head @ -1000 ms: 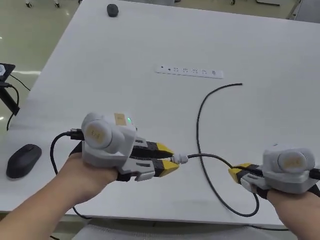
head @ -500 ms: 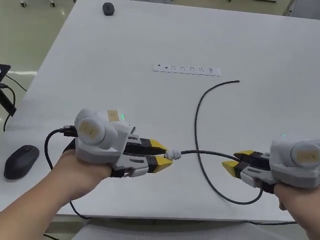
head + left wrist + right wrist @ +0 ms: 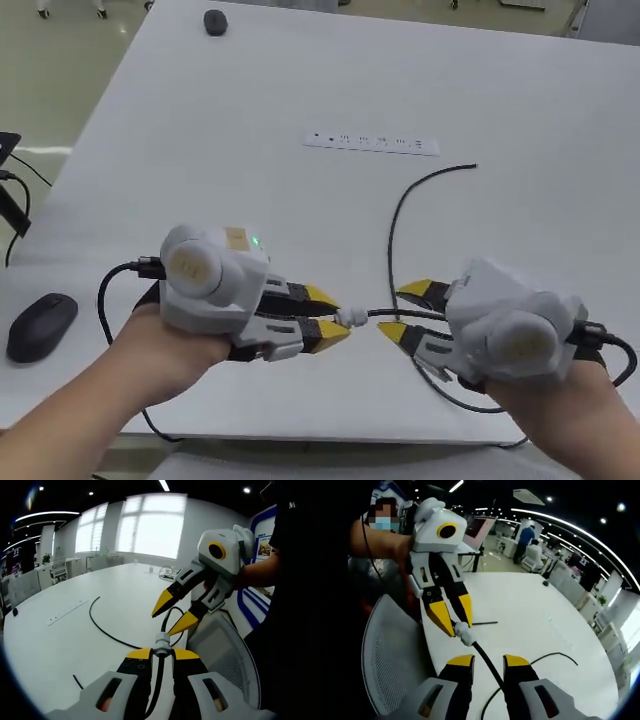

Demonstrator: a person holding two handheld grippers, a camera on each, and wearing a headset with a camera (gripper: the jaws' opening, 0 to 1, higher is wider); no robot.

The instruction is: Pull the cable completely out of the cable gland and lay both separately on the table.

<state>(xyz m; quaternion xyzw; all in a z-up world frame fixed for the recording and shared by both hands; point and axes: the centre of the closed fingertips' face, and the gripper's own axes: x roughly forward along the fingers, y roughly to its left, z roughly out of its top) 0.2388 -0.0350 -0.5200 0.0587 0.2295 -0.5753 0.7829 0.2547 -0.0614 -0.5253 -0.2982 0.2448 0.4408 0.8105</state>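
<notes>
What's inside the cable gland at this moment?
The black cable passes through the white cable gland gripped by the left gripper; the stretch inside is hidden by the gland.

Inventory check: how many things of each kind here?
Left hand-held gripper, right hand-held gripper: 2
Thin black cable: 1
Small white cable gland: 1
Long white power strip: 1
Black computer mouse: 1
Dark round object: 1
Total: 7

Counted one left gripper (image 3: pixel 337 316), one right gripper (image 3: pixel 395 310), one cable (image 3: pixel 393 225), one cable gland (image 3: pixel 353 318), one power strip (image 3: pixel 371 143), one mouse (image 3: pixel 40 325), one small dark object (image 3: pixel 215 20).
</notes>
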